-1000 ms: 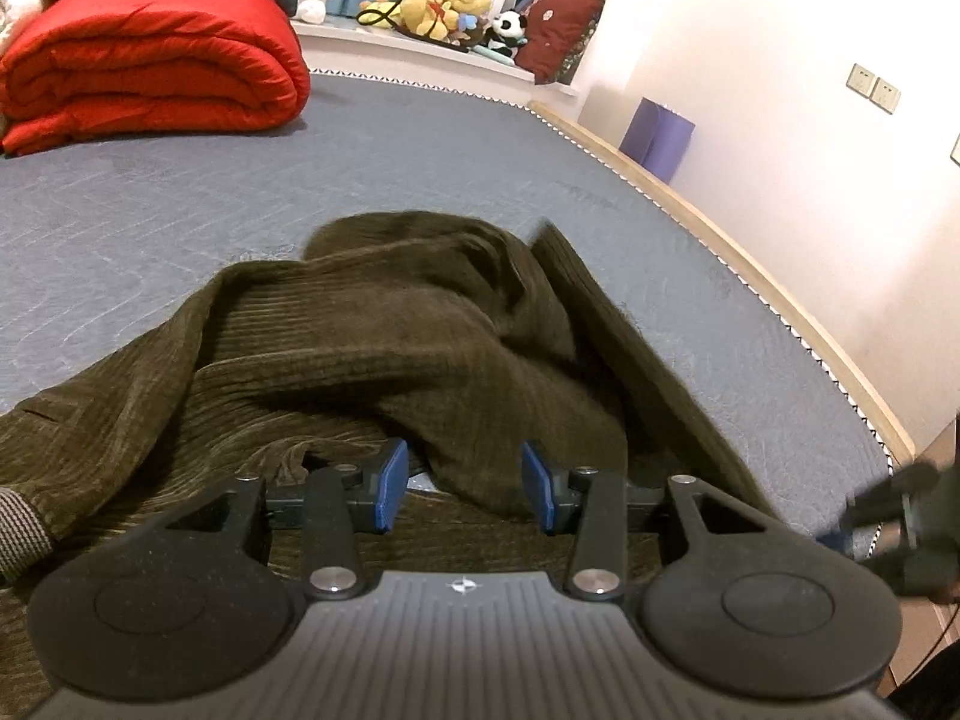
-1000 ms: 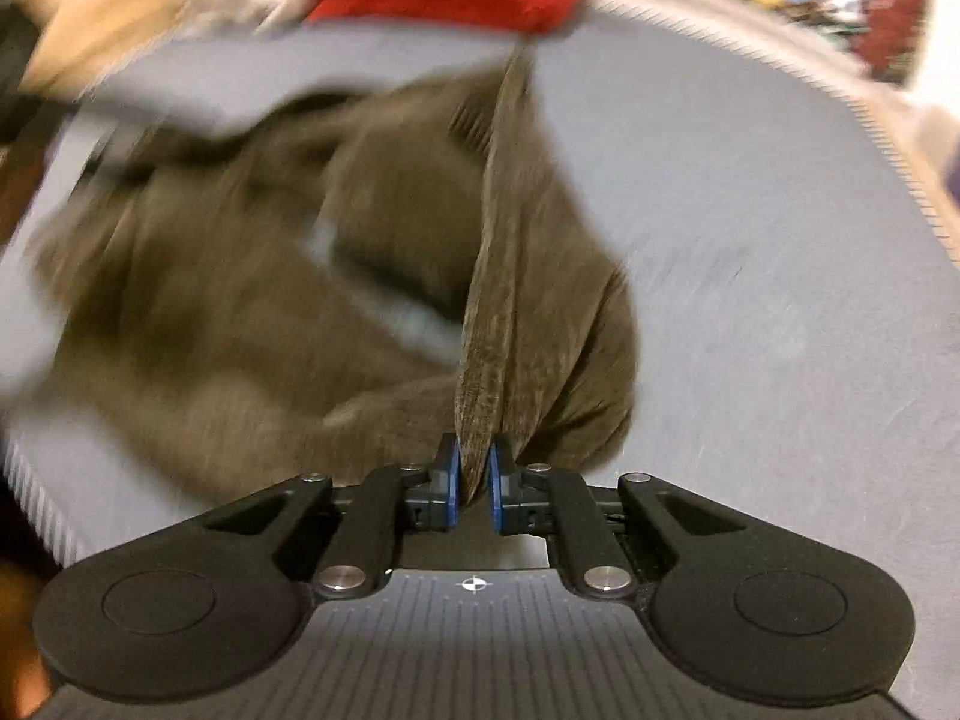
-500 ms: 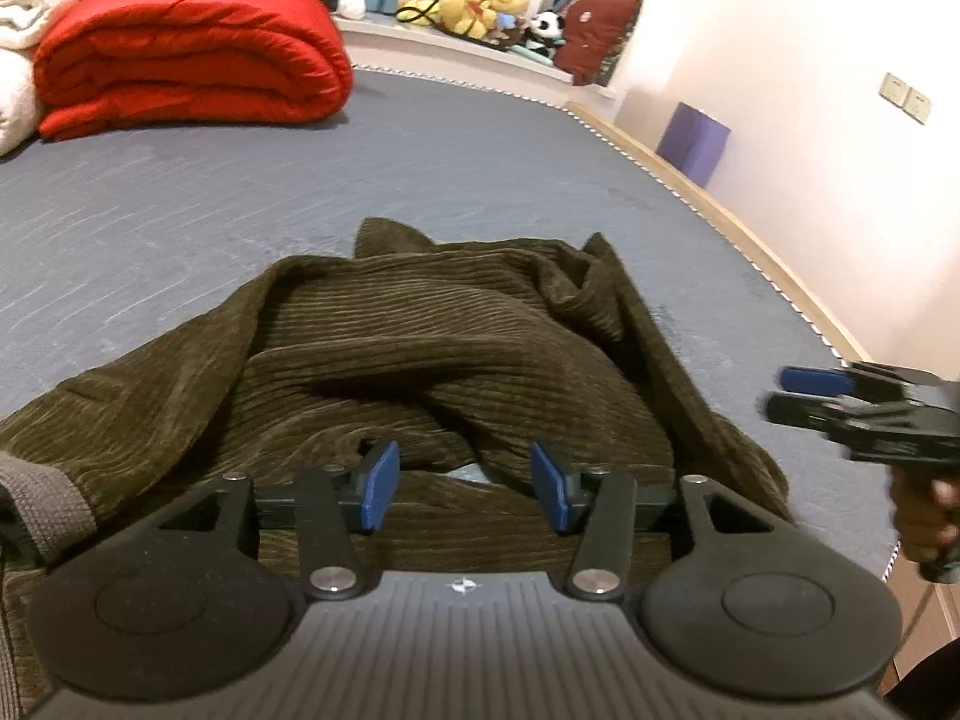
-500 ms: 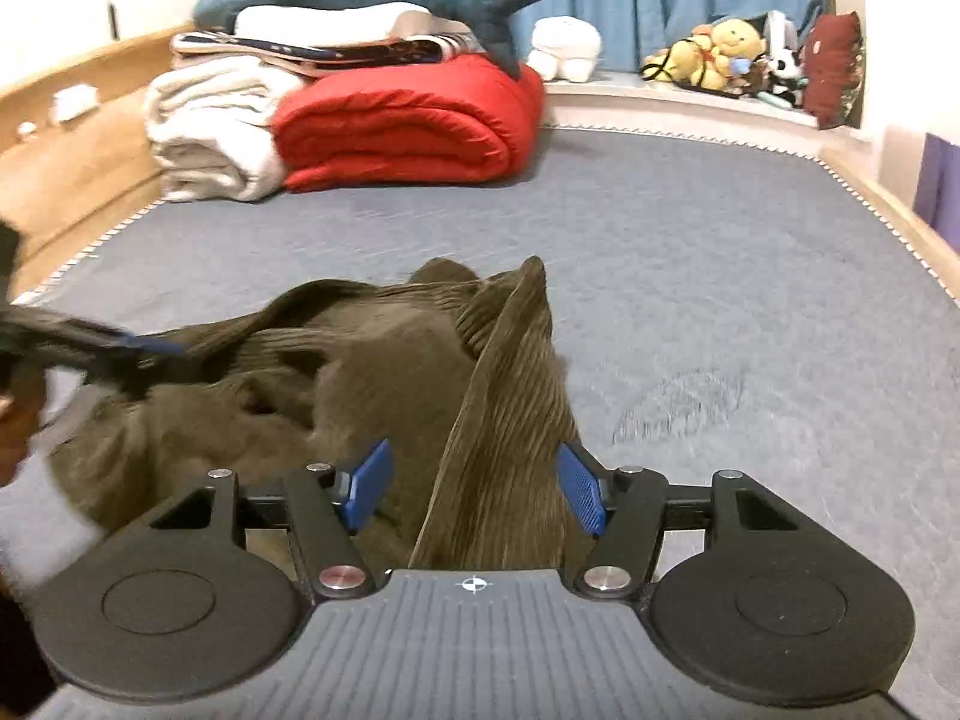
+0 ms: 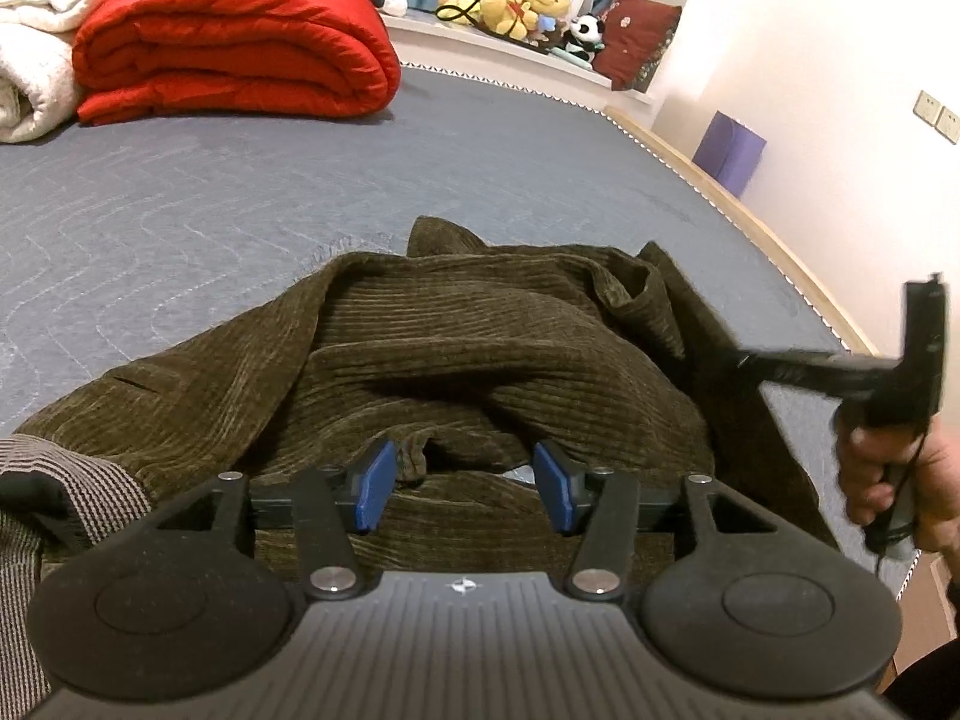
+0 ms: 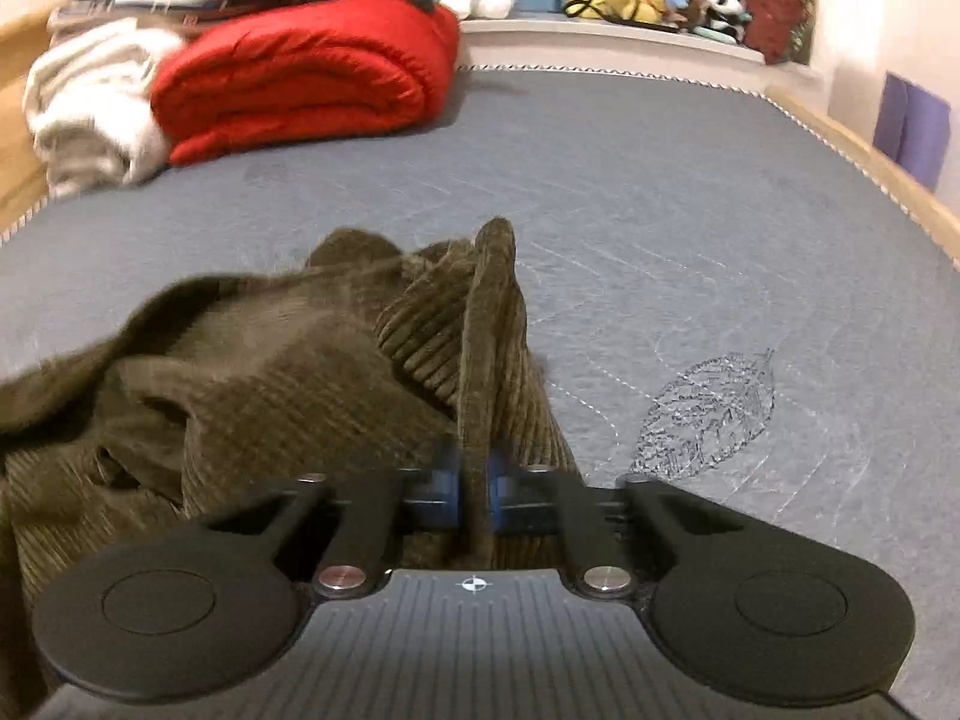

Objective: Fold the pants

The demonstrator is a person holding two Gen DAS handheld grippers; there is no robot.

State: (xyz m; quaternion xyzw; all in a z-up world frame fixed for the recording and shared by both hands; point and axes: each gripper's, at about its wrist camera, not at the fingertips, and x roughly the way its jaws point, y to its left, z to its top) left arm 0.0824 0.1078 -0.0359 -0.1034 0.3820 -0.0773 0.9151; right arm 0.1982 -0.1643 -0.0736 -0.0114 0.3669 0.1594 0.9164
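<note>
We find the olive corduroy pants (image 5: 480,360) heaped in a rumpled mound on the grey quilted mattress (image 5: 180,210), not yet spread flat.

Right gripper (image 6: 474,489): jaws pinched together on a standing ridge of corduroy, which rises straight up from between the blue pads (image 6: 444,489) and runs ahead of them. We judge it grips an edge or leg fold so the cloth can be drawn out of the heap.

Left gripper (image 5: 462,486): jaws spread wide, nothing between them. A small pucker of fabric sits just inside the left pad, more corduroy directly ahead and beneath. It seems poised low over the near part of the mound to take a second hold, opposite the right one. A striped grey band (image 5: 66,480), probably the waistband lining, lies left of these jaws.

Well beyond both jaws: red folded duvet (image 5: 234,42), white blankets (image 5: 30,48), stuffed toys (image 5: 522,0) on the far ledge. In our judgement the fold proper has not begun; straightening comes first.
</note>
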